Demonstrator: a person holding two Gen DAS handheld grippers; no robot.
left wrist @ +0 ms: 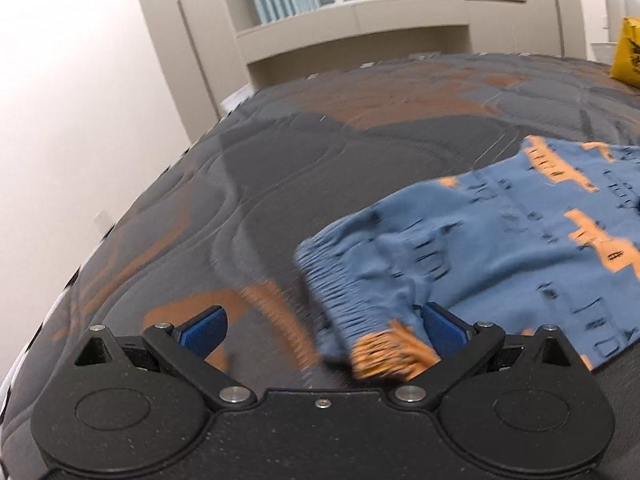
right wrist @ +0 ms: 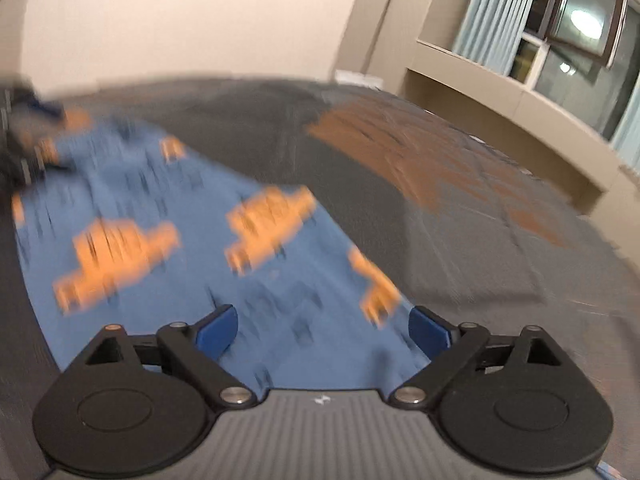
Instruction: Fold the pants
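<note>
Spread flat on mattress [left wrist: 280,168]: pants [left wrist: 500,240], ready for folding. Left gripper [left wrist: 320,330] and right gripper [right wrist: 324,332] wide apart, nothing grasped (waistband nearest left).

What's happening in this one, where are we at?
A person is folding a pair of blue pants with orange shapes, laid out on a dark quilted mattress. Both handheld grippers are open and holding nothing. The left gripper sits at the gathered waistband, which lies between its spread fingers ungripped. The right gripper hangs over the other end of the fabric. A yellow bag sits at the far corner.
</note>
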